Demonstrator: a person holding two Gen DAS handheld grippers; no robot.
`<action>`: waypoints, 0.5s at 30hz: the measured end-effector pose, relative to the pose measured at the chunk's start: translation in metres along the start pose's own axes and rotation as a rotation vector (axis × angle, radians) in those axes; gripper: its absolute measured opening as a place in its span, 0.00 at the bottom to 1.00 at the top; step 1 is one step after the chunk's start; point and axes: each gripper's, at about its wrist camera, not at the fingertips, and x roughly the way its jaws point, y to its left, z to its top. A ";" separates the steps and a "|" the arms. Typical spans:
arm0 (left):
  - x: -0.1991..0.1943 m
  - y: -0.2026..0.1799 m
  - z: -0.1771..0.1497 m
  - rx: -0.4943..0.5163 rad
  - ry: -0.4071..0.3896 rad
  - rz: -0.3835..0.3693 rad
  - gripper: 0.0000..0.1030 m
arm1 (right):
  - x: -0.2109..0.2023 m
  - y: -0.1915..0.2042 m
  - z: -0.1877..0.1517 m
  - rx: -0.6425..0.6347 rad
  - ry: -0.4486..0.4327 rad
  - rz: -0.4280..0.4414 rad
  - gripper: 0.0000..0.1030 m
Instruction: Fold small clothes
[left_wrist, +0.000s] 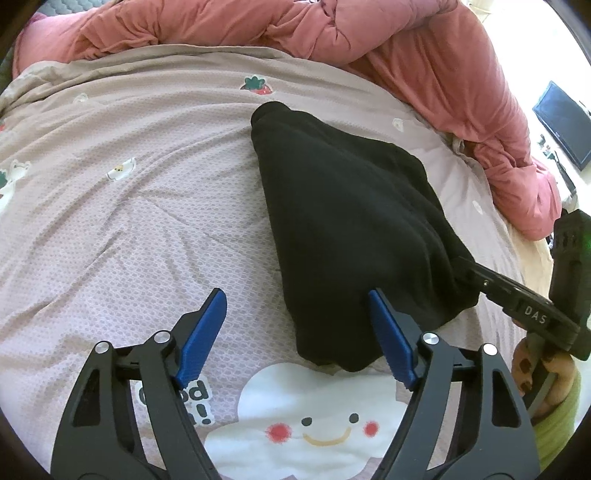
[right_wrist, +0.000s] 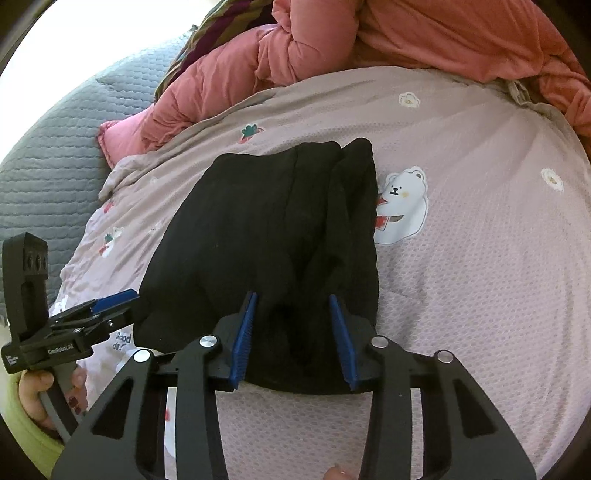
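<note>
left wrist: close, looking down-forward at bedsheet (left_wrist: 129, 229) | right wrist: same, opposite side | shared: black garment (left_wrist: 351, 221)

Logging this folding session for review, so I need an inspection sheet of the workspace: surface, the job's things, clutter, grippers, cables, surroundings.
Surface: pink cartoon-print bedsheet, lightly wrinkled.
Job's things: one black garment, partly folded, lying on the sheet.
Clutter: pink quilt bunched along the far edge; grey quilted cover to the side.
Grippers: left gripper open, its right pad at the garment's near edge, nothing between the jaws; right gripper open, jaws astride the garment's near edge, not closed on it.
Cables: nothing seen.
Surroundings: dark screen past the bed; striped fabric behind the quilt.
</note>
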 end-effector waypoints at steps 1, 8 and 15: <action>-0.001 0.000 0.000 -0.004 -0.001 -0.009 0.68 | 0.000 0.000 0.000 -0.001 -0.001 0.003 0.38; 0.012 -0.007 -0.003 -0.002 0.038 -0.040 0.68 | 0.006 -0.014 -0.004 0.073 0.012 0.026 0.54; 0.010 0.002 -0.003 -0.032 0.045 -0.107 0.41 | -0.010 0.012 0.003 0.021 -0.037 0.094 0.20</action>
